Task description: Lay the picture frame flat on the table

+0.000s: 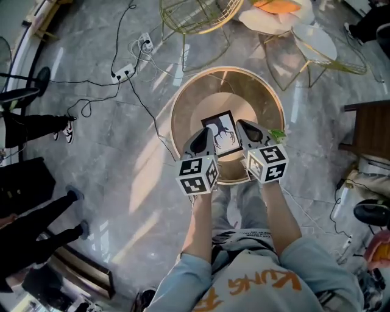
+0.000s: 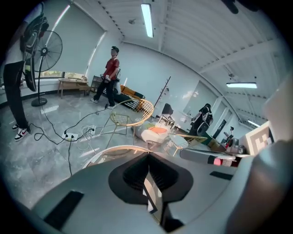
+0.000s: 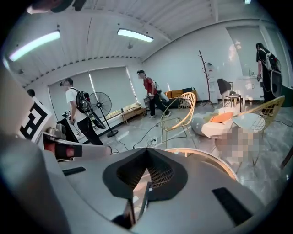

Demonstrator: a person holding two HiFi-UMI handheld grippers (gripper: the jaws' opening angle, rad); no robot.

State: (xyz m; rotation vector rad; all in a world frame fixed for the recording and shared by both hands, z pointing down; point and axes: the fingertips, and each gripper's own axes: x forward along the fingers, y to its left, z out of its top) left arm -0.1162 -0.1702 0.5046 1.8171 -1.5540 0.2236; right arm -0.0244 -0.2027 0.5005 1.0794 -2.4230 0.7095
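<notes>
Both jaw pairs are closed tip to tip with nothing in them: the left hand-held gripper [image 2: 149,156] and the right hand-held gripper [image 3: 147,151] hover side by side above the round surface [image 1: 201,97]. The frame [image 1: 220,134] sits between them, below their tips, face up and apparently lying on the surface, gripped by neither.

The main risk is a false finish. From above it cannot be told whether the frame rests fully flat or is propped on a back stand; if propped, it could rock or tip at a touch. A second risk is contact. The frame is just under both tips, so a drop or an inward swing of either hand-held gripper would probably strike its face or push it toward the near rim. A small green thing [image 1: 277,134] sits close beside the right hand-held gripper and could be knocked off in the same way.

The surface is a tan round top with a gold rim, bare apart from these two items. Beyond the hand-held grippers stretches a glossy grey floor [image 1: 122,158] crossed by cables [image 1: 125,73]. There is also a gold wire chair [image 1: 195,18] and a standing fan [image 2: 48,45]. Several people [image 2: 111,68] stand farther off.
</notes>
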